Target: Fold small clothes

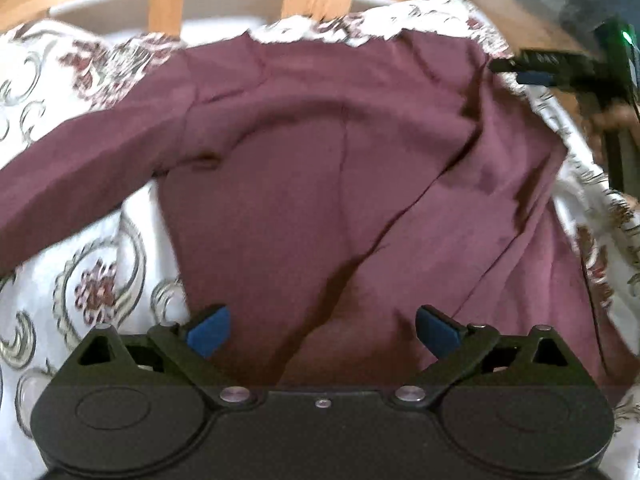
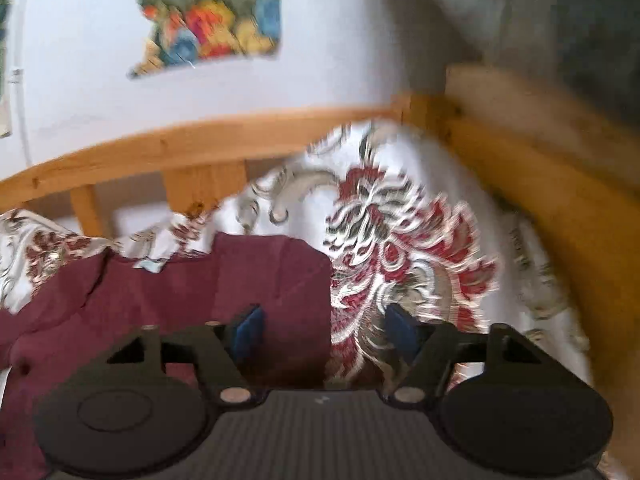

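Now maroon top [image 1: 340, 168] flat, bedspread [image 1: 100, 276].

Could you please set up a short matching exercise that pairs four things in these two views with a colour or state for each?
Things:
1. long-sleeved top
2. bedspread
3. bed rail
4. left tool

Descriptions:
A. light wood
B. plain maroon, spread out flat
C. open, nothing gripped
D. white with red floral pattern

Pairs: 1-B, 2-D, 3-A, 4-C
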Demonstrator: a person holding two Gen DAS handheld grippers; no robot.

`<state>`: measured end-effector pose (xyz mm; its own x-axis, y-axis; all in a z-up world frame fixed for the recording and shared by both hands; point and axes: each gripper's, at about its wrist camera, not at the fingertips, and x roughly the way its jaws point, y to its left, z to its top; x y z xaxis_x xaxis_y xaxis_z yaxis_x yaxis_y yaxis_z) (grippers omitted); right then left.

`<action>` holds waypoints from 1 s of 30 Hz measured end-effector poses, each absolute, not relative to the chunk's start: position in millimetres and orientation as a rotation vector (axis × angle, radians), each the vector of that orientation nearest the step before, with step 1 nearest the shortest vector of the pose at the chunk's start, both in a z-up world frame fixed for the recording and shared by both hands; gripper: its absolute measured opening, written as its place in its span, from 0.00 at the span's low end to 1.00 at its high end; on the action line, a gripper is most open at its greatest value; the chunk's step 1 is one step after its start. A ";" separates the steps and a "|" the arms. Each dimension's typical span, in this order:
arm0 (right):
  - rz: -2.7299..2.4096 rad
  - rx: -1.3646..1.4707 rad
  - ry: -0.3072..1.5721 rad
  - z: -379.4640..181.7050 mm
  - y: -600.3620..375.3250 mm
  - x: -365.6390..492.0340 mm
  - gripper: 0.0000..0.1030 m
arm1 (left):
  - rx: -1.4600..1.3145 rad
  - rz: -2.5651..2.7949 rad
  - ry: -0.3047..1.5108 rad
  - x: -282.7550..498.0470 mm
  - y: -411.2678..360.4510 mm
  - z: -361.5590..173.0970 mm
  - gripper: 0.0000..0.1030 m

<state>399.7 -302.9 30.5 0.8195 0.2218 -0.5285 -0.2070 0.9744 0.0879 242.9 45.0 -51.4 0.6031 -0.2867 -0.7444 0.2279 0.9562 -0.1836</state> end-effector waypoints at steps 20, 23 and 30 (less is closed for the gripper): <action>0.142 -0.233 0.356 25.6 -275.2 381.3 0.64 | -0.112 -0.341 0.868 225.0 45.8 -55.1 0.97; 0.150 -0.280 0.362 21.1 -275.5 352.9 0.75 | -0.195 -0.312 0.855 219.8 59.8 -49.1 0.97; 0.086 -0.449 0.408 -18.4 -259.7 306.2 0.82 | -0.212 -0.112 0.754 191.1 94.2 -16.5 0.99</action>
<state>306.2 -259.7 -18.4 0.9155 -0.0077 -0.4022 -0.1699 0.8989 -0.4039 191.1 94.2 -16.5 0.7240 -0.1763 -0.6669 0.0246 0.9728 -0.2305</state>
